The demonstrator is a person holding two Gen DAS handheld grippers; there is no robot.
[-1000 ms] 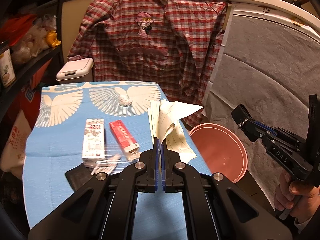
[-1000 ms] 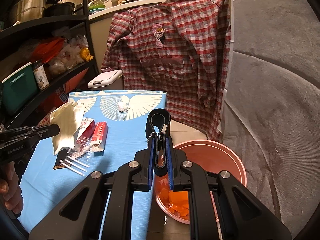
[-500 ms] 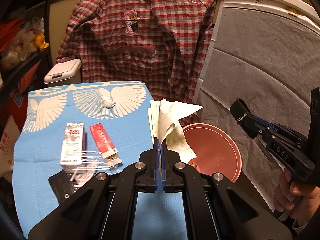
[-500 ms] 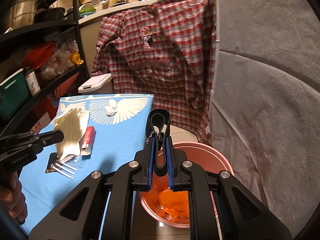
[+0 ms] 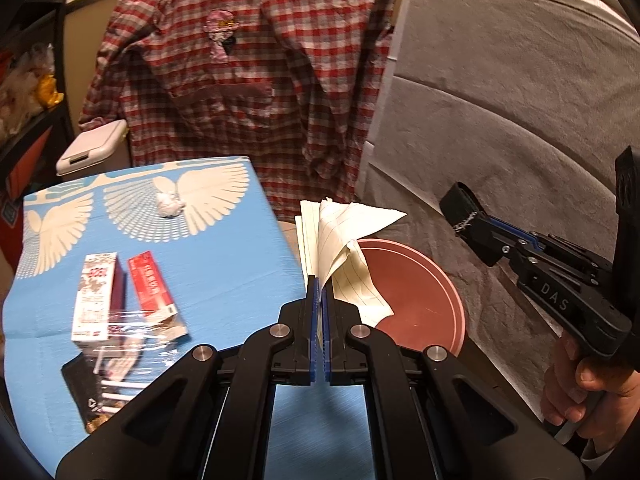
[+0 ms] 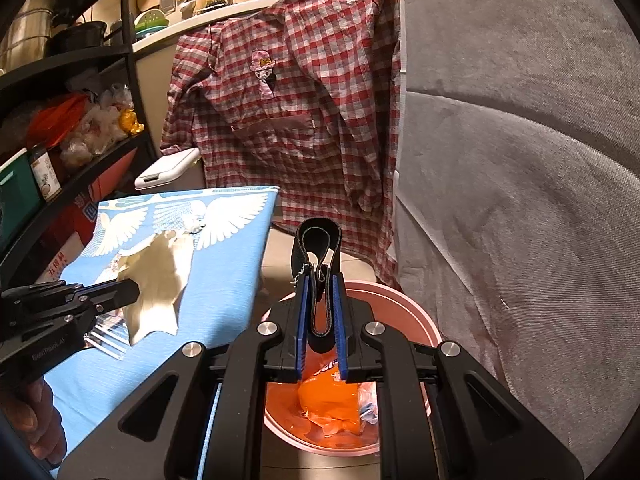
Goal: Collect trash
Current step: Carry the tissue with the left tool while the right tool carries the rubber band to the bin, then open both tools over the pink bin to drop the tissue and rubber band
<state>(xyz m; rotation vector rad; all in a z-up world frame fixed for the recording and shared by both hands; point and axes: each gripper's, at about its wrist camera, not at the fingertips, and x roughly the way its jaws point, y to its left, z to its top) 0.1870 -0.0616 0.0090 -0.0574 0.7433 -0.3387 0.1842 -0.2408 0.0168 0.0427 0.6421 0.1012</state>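
You had the left gripper [image 5: 319,280] clamped on limp lined paper [image 5: 344,248], frame centre; right gripper [image 6: 320,300] pinched a floppy black strap [image 6: 318,240]. Both light; edge holds sufficed.

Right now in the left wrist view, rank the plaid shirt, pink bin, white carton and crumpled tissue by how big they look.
1. plaid shirt
2. pink bin
3. white carton
4. crumpled tissue, though it lies farthest back on the table.

Light: warm, dim indoor cast.
Glare: seen on plastic wrap [image 5: 120,322].
Blur: slight smear on boxes [image 5: 96,296] in left view.
Distortion: strong fisheye bending; corners blacked out.
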